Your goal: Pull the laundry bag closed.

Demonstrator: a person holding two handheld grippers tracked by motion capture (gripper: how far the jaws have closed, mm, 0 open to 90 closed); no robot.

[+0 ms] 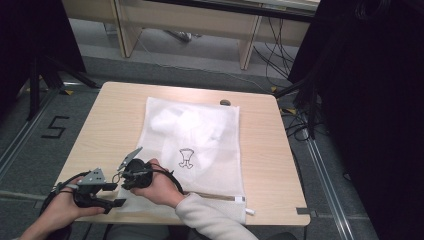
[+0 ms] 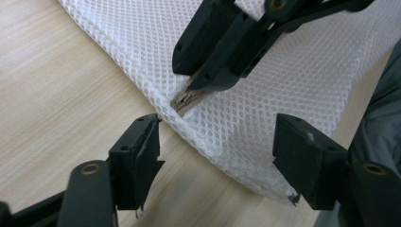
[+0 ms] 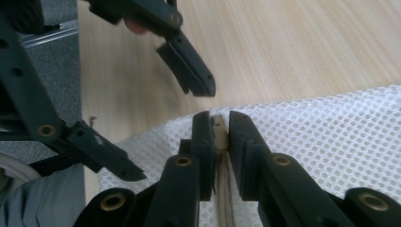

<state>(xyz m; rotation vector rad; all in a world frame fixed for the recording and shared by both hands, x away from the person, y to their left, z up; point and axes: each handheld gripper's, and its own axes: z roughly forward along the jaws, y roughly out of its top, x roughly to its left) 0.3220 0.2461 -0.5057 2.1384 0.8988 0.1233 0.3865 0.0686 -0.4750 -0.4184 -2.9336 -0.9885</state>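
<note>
A white mesh bag [image 1: 200, 135] lies flat on the wooden table [image 1: 280, 165], with pale cloth inside and a small black drawing [image 1: 186, 158] on it. At its near left corner my right gripper [image 1: 121, 176] is shut on the end of the beige zipper [image 3: 221, 135]; in the right gripper view its jaws [image 3: 220, 127] pinch the zipper between them. My left gripper [image 1: 115, 195] stands open just beside that corner. In the left gripper view its jaws [image 2: 220, 151] straddle the mesh bag's [image 2: 283, 90] corner without touching it, and the right gripper [image 2: 198, 82] holds the zipper tab [image 2: 187, 100].
A small dark object [image 1: 225, 102] sits at the table's far edge. The bag's near right corner carries a white label [image 1: 240, 199]. Grey floor, cables and black drapes surround the table; a sleeve [image 1: 210, 217] crosses the near edge.
</note>
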